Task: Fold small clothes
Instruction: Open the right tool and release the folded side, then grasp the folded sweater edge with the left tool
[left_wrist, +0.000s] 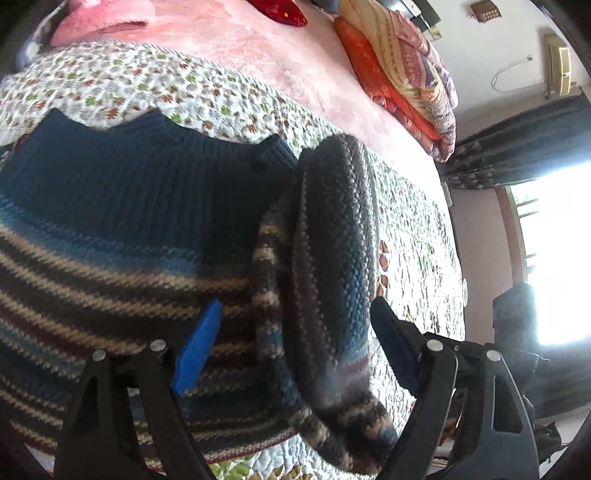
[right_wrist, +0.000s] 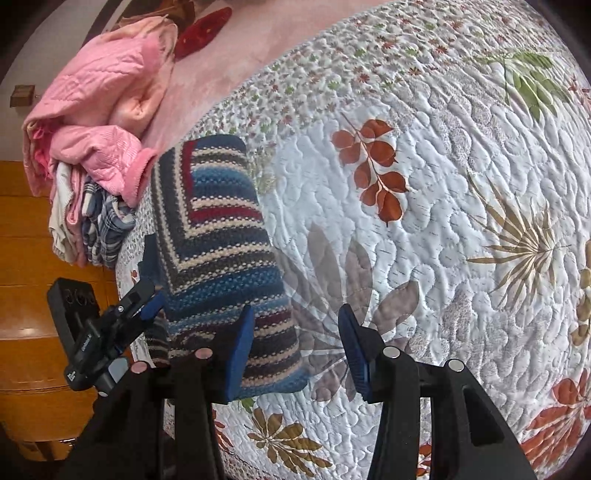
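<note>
A striped knitted sweater (left_wrist: 122, 258) with a navy ribbed band lies on the floral quilt (left_wrist: 417, 236). One striped sleeve (left_wrist: 332, 236) is folded over along its right side. My left gripper (left_wrist: 297, 347) is open just above it, with the sleeve between its wide-spread blue fingers. In the right wrist view the sweater (right_wrist: 218, 240) is a narrow folded strip at the left. My right gripper (right_wrist: 297, 350) is open at its near right corner, one pad over the knit and the other over the quilt (right_wrist: 424, 229). The left gripper (right_wrist: 155, 306) shows at the sweater's left edge.
A pile of pink clothes (right_wrist: 99, 110) and a plaid garment (right_wrist: 107, 221) sits at the bed's left edge, with wooden furniture (right_wrist: 29, 258) beyond. Folded blankets (left_wrist: 402, 74) are stacked at the far right of the bed. A red cushion (left_wrist: 280, 11) lies at the back.
</note>
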